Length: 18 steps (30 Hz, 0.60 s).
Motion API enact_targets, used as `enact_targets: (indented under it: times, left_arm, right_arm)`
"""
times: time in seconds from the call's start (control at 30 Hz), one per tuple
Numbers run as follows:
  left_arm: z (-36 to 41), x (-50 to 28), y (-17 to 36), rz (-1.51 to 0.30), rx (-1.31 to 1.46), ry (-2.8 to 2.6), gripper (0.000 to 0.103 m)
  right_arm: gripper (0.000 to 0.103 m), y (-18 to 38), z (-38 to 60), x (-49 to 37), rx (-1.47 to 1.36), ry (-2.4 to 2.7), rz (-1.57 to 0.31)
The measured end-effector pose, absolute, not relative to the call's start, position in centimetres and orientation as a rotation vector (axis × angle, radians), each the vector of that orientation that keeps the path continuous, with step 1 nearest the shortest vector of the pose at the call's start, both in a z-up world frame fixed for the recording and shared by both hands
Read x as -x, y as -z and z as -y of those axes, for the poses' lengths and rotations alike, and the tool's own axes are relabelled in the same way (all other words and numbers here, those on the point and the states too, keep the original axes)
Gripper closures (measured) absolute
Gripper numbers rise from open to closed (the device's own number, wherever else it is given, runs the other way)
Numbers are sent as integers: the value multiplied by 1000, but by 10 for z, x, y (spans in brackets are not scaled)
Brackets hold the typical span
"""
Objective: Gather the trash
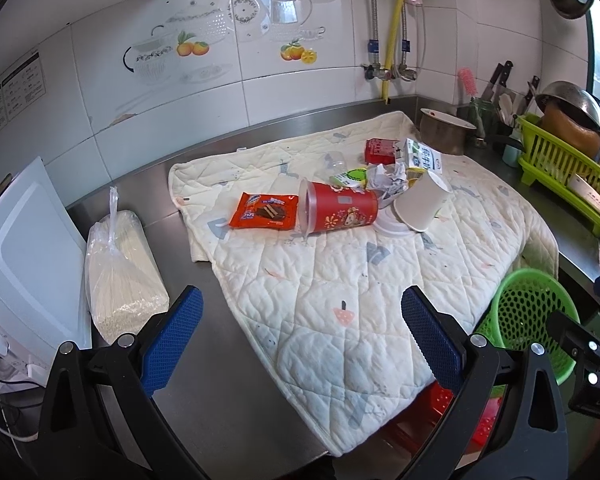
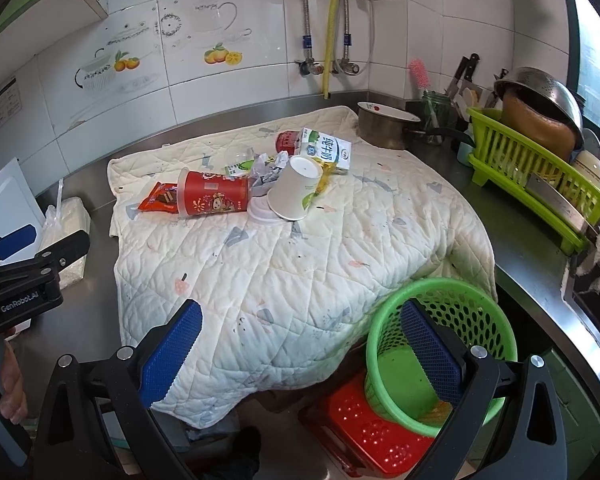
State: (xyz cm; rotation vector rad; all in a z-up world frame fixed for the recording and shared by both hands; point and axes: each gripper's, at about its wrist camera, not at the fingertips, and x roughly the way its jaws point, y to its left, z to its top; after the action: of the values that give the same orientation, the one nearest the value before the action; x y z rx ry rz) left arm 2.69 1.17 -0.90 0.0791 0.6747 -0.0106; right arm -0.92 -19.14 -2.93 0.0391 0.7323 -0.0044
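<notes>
Trash lies in a heap on the far part of a white quilted cloth (image 1: 340,280) (image 2: 300,264): an orange snack wrapper (image 1: 265,211) (image 2: 159,199), a red tub on its side (image 1: 340,207) (image 2: 214,197), a white paper cup (image 1: 422,202) (image 2: 296,188), a milk carton (image 1: 422,157) (image 2: 327,150), crumpled paper (image 1: 386,178) (image 2: 269,172) and a red can (image 1: 380,150) (image 2: 287,141). A green mesh basket (image 1: 534,320) (image 2: 440,352) stands at the cloth's near right corner. My left gripper (image 1: 302,344) and right gripper (image 2: 300,354) are open and empty, near the counter's front, well short of the trash.
A bag of white sticks (image 1: 122,272) (image 2: 70,224) and a white board (image 1: 24,256) are at the left. A pot (image 1: 446,130) (image 2: 384,126) and a green dish rack (image 1: 564,172) (image 2: 540,176) stand at the right. A red stool (image 2: 372,436) is under the basket.
</notes>
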Motion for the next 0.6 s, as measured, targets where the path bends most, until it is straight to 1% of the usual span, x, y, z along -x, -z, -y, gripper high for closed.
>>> enact_targets:
  times: [0.23, 0.6]
  left_arm:
    - [-29, -45, 12, -691, -66, -10, 5]
    - [-44, -88, 24, -746, -70, 55, 6]
  right_arm:
    - [7, 28, 191, -19, -59, -22, -725]
    - [7, 34, 193, -94, -112, -62, -733]
